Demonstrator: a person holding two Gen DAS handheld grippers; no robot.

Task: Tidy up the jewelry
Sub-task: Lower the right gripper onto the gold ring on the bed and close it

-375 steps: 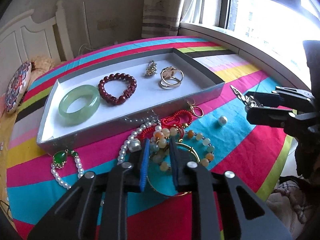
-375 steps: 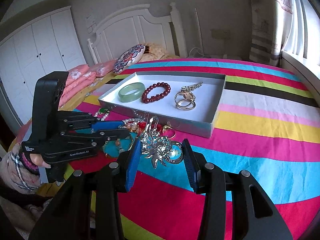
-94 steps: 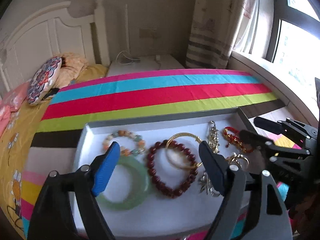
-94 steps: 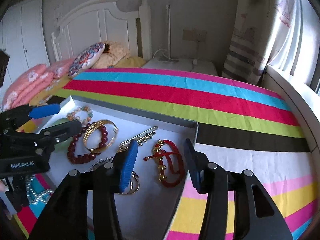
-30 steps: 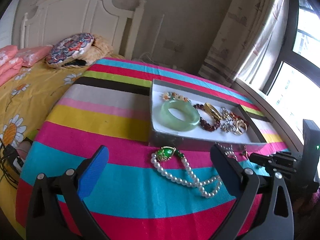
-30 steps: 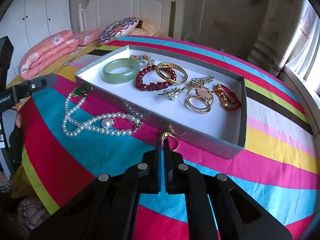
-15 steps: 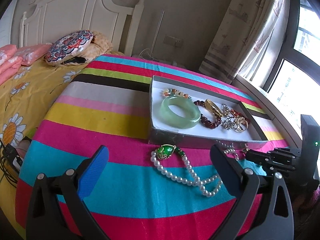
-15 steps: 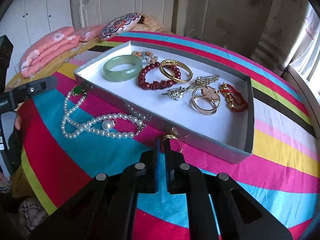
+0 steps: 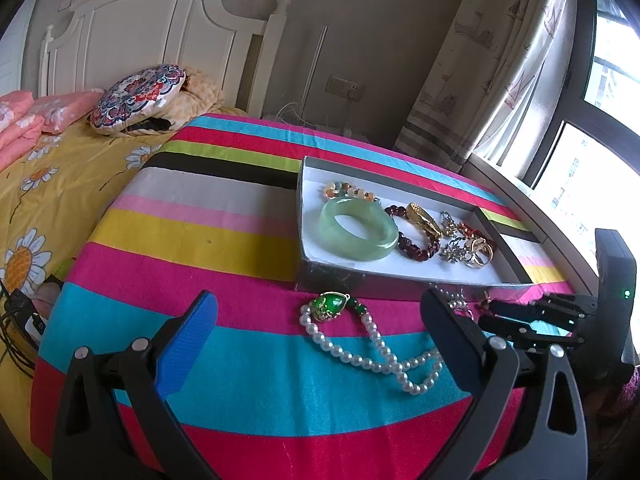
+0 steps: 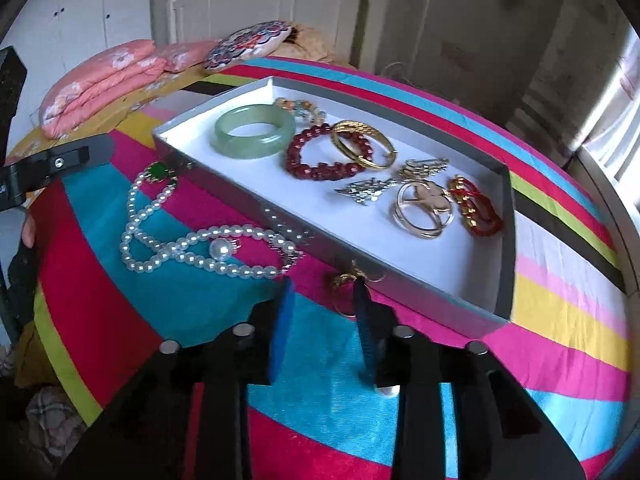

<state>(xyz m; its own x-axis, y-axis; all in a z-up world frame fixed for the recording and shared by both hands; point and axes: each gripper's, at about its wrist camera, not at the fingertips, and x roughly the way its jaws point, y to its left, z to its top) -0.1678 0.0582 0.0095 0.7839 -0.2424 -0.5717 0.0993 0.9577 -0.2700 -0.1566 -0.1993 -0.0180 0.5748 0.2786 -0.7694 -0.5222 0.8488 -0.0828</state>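
Observation:
A grey tray [image 10: 404, 276] with a white floor holds a green jade bangle [image 10: 254, 130], a dark red bead bracelet [image 10: 320, 160], a gold bangle [image 10: 362, 144], brooches, rings and a red cord piece [image 10: 476, 210]. A pearl necklace [image 10: 200, 244] with a green pendant [image 9: 330, 306] lies on the striped cloth in front of the tray. My left gripper [image 9: 320, 344] is open wide above the necklace. My right gripper [image 10: 324, 312] is open, with a small gold ring [image 10: 346, 280] lying between its fingertips by the tray's front wall. The tray also shows in the left wrist view [image 9: 340, 276].
The striped cloth covers a round table [image 9: 192, 240]. A bed with a yellow sheet [image 9: 48, 168], pink bedding and a round patterned cushion [image 9: 136, 98] stands to the left. A curtain and a window [image 9: 580, 184] are on the right.
My right gripper, shut half a second ago by the gold ring, has opened. My left gripper stays open and has come slightly closer to the necklace.

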